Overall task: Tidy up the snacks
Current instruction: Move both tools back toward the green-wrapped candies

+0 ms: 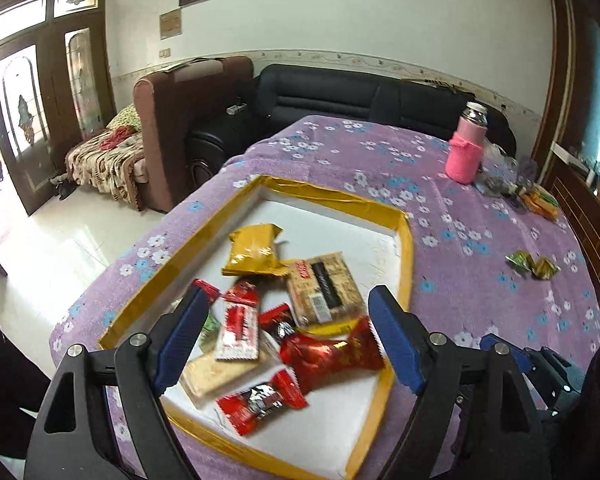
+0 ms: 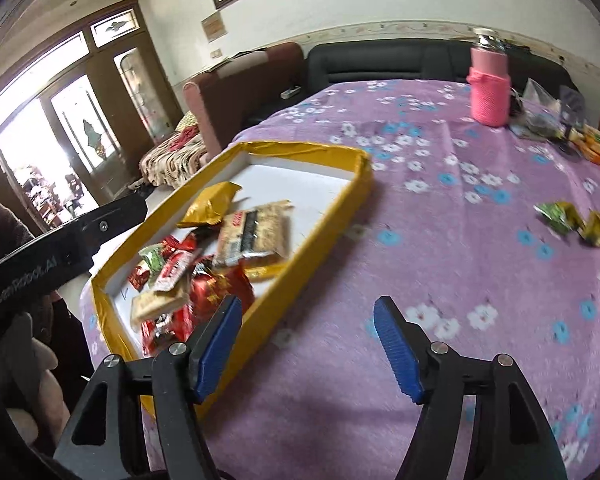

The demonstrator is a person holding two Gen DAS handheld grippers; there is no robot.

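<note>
while most of the snacks already lie heaped in the gold-edged tray (image 1: 404,240), two green sweets (image 2: 558,216) and (image 2: 598,228) are left loose on the purple flowered cloth of the worktop (image 2: 440,280), well apart from the tray on its right. inside the tray sit a yellow packet (image 1: 254,250), a tan biscuit pack (image 1: 324,284), a large red sweet (image 1: 332,354) and several small red wrappers, piled toward the near end; the far end is bare white. the left gripper (image 1: 290,336) hangs above the pile, its blue fingers (image 1: 394,336) apart and holding nothing. the right gripper (image 2: 308,346) hangs over bare cloth just beside the tray's near wall, fingers also apart and empty. judging by this, the job looks nearly done, with the two green sweets left to collect. at the far right corner stand a pink-sleeved flask (image 2: 490,88), some clear bags and orange packets (image 2: 598,150); whether those belong to the task is unclear. nothing lies between the right gripper and the sweets.
</note>
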